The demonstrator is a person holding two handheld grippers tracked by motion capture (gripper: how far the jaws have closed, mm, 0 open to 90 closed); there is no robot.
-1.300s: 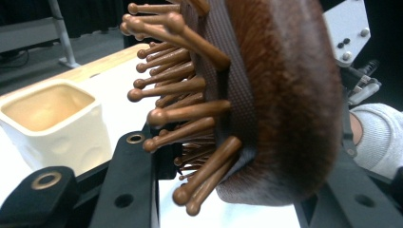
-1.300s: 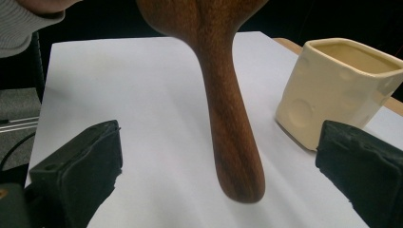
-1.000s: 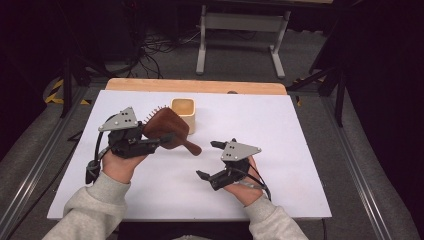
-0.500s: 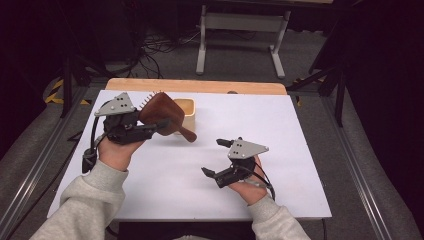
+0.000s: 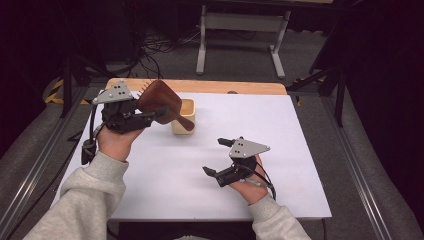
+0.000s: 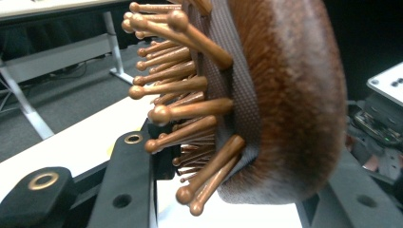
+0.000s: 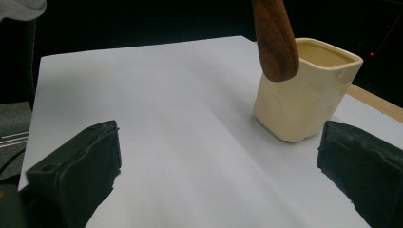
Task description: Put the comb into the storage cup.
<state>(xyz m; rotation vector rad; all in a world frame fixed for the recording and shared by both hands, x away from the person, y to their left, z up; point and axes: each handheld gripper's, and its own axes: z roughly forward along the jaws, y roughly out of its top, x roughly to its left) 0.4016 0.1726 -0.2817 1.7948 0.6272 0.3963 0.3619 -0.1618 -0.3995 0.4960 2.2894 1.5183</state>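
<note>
A brown wooden hairbrush (image 5: pixel 159 99) with round-tipped pins is up off the table, and my left gripper (image 5: pixel 149 114) is shut on its head. Its handle (image 5: pixel 184 123) slants down to the right in front of a cream square cup (image 5: pixel 186 106) at the back of the white table top (image 5: pixel 280 130). In the left gripper view the brush head (image 6: pixel 285 95) sits between the jaws of my left gripper (image 6: pixel 237 194), pins to the left. My right gripper (image 5: pixel 214 156) rests low near the table's front, open and with nothing in it. From my right gripper (image 7: pixel 218 175) I see the cup (image 7: pixel 304 95) ahead and the handle's end (image 7: pixel 275 42) over it.
A wooden strip (image 5: pixel 225 86) runs along the table's far edge. Behind it on the floor are a grey metal stand (image 5: pixel 240 22) and loose cables (image 5: pixel 160 47). Metal rails (image 5: pixel 355 165) flank the table on both sides.
My left gripper has risen and moved toward the far left with the brush, bringing its handle end over the cup's front. The right gripper has barely shifted.
</note>
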